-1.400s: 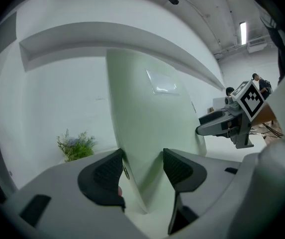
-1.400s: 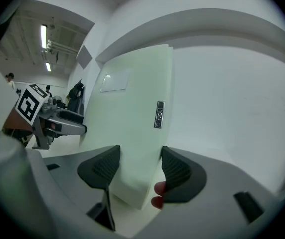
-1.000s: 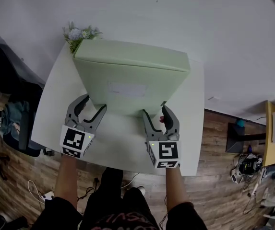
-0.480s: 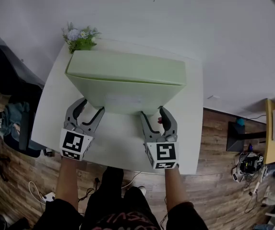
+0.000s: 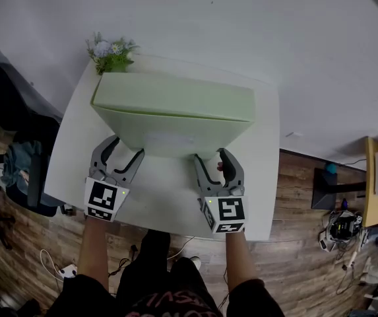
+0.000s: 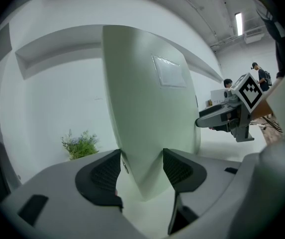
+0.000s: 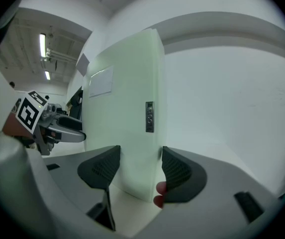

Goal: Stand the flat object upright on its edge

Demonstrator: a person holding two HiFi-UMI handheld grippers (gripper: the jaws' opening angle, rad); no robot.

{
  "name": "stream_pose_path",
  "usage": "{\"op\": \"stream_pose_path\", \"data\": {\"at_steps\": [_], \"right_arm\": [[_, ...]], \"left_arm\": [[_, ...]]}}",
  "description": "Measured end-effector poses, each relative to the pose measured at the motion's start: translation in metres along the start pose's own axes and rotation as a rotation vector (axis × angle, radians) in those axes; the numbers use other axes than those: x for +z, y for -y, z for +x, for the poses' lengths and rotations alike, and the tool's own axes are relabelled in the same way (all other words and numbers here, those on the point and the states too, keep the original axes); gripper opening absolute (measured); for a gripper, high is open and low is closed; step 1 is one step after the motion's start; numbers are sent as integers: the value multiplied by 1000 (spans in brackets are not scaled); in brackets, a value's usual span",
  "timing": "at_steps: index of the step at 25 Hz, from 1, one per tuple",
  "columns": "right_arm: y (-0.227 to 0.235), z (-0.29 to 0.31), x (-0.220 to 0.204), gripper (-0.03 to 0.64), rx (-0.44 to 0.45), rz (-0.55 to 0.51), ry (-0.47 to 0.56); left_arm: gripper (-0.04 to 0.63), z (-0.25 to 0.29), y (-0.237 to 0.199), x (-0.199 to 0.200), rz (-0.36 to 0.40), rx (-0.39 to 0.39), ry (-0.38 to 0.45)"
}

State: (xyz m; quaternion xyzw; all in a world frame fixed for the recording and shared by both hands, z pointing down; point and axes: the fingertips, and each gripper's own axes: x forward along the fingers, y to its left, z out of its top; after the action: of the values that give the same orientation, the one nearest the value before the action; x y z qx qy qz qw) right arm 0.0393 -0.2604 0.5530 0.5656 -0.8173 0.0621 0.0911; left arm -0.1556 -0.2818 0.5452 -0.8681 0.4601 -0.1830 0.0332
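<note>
A large, flat, pale green box [image 5: 175,121] stands on its long edge on the white table [image 5: 169,200], its broad face with a white label turned towards me. My left gripper [image 5: 121,155] holds its lower left corner and my right gripper [image 5: 210,160] its lower right corner. In the left gripper view the box [image 6: 152,113] fills the gap of that gripper [image 6: 141,169], both pads against it. The right gripper view shows the box [image 7: 127,113] pinched the same way by the right gripper [image 7: 138,167], with a small dark tag on the narrow side.
A small potted plant [image 5: 111,51] sits at the table's far left corner, close behind the box; it also shows in the left gripper view [image 6: 81,144]. A white wall lies beyond. A dark chair [image 5: 7,117] stands left of the table, with wood floor and clutter to the right.
The box has tipped further upright and its top edge has come towards me and slightly left. Both grippers drew back a little with it, then held almost still.
</note>
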Motion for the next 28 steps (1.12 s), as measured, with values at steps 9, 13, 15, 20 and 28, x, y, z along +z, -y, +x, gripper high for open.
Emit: {"op": "stream_pose_path", "data": {"at_steps": [9,13,15,20,28], "right_arm": [[6,-15,2,268,-24,38,-24],[8,-25,10,268,-36,46,-34],[7,-32,17,268,-33,42,-37],[5,-53,38,239,-33,41,-34],[6,-87,66,120,-56,51,-11]], "left_arm": [[268,-17,-5,0,-108,18,-14],[268,-26,-2,8,-127,24,-20],[268,-32,3,13,-138,21,-21],[253,-46,16,32,-156,17,-19],[196,-79,32,63,-195,47,5]]}}
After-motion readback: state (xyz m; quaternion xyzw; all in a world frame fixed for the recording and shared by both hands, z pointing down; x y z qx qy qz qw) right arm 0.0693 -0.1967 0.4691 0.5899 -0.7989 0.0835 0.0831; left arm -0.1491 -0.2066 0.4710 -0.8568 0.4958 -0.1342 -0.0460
